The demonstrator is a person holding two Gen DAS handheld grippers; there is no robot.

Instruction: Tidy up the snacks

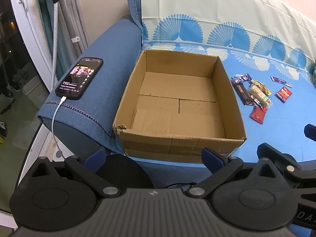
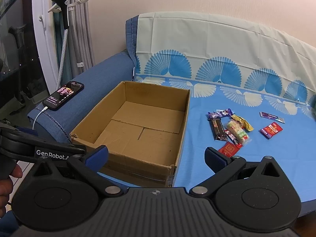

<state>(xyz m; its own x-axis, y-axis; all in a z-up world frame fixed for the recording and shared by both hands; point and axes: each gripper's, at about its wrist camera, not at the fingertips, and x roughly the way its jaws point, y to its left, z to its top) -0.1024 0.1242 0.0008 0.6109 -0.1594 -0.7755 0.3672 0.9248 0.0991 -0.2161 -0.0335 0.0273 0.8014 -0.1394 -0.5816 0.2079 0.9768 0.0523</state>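
Sofa [image 2: 110,75], empty box [image 2: 138,122]; right view alone shows steamer [image 2: 61,6]

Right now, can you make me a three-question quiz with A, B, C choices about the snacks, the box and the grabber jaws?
1. Where do the snacks lie?
A. Inside the box
B. On the blue cover beside the box
C. On the armrest

2. What colour is the small packet lying apart on the far side of the pile?
A. Red
B. Green
C. White

3. How do the jaws of the right gripper stand?
A. Shut on a snack
B. Shut on nothing
C. Open, holding nothing

Answers:
1. B: the wrappers sit on the blue cover, and the cardboard box has a bare floor.
2. A: its wrapper is plainly red.
3. C: the two blue pads stand wide apart with nothing between them; the left gripper is open too.
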